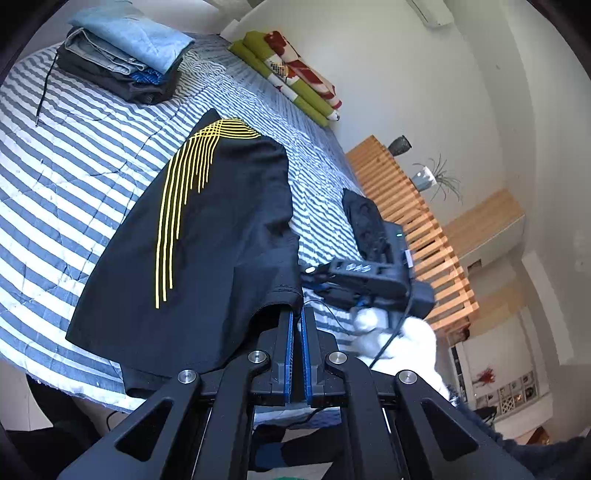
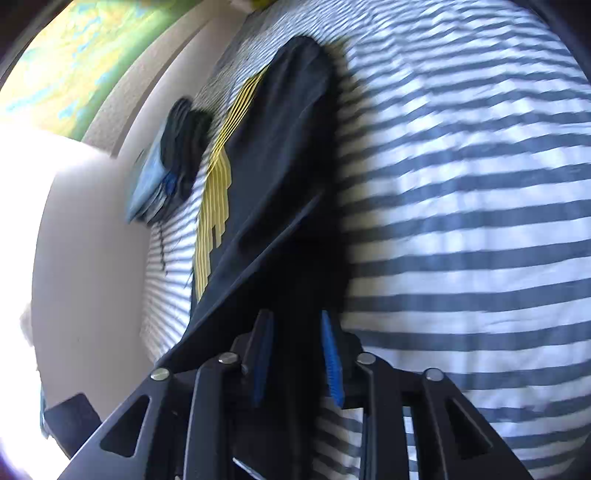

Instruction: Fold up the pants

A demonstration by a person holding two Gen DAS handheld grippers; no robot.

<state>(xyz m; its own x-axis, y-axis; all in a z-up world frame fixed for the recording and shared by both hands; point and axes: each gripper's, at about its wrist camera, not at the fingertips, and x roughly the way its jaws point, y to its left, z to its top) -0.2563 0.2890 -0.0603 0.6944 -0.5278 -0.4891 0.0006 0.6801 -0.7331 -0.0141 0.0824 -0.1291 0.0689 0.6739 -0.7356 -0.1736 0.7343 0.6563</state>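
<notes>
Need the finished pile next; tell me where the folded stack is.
In the left wrist view the folded stack sits at upper left on the striped bed, beyond the black pants.

Domestic bedroom. Evidence: a bed [image 1: 92,155] under a blue-and-white striped cover, a stack of folded clothes [image 1: 122,55] at its far end, folded blankets [image 1: 288,70] against the white wall, a slatted wooden bench [image 1: 417,221] carrying a potted plant [image 1: 430,177], wall-mounted air conditioner [image 1: 430,11].
</notes>
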